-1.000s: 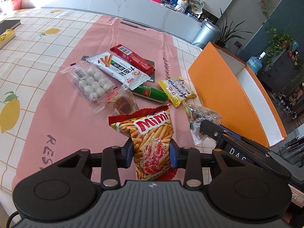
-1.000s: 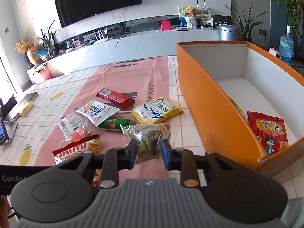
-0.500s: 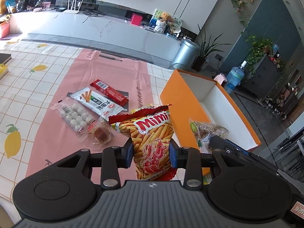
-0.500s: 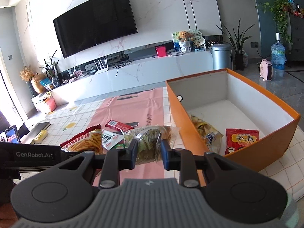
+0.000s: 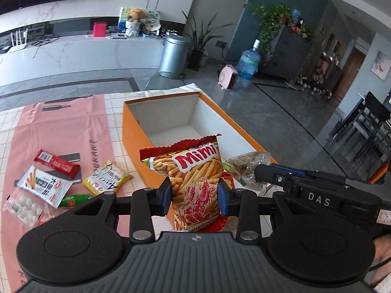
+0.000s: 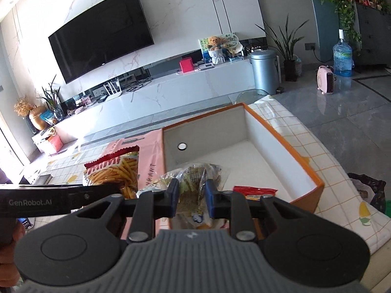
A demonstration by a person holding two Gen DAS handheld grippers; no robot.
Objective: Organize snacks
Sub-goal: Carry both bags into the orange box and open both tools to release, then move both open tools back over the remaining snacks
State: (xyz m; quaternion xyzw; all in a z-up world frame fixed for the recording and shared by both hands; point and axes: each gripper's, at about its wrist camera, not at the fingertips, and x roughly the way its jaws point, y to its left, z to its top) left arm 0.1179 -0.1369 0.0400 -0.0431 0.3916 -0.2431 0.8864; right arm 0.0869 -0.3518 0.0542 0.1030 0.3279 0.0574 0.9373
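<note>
Carrying step: left gripper (image 5: 194,194) clamps Mimi bag (image 5: 195,178), right gripper (image 6: 189,195) clamps clear packet (image 6: 193,180), above orange box (image 6: 303,163). Next: lower, release inside.

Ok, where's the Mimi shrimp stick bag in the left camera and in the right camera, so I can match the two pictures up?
Left wrist view: the Mimi bag stands at center, clamped in the left gripper, in front of the orange box.
Right wrist view: the Mimi bag sits left of center, left of the orange box.
Shared landmark: the silver trash can behind the table.
</note>
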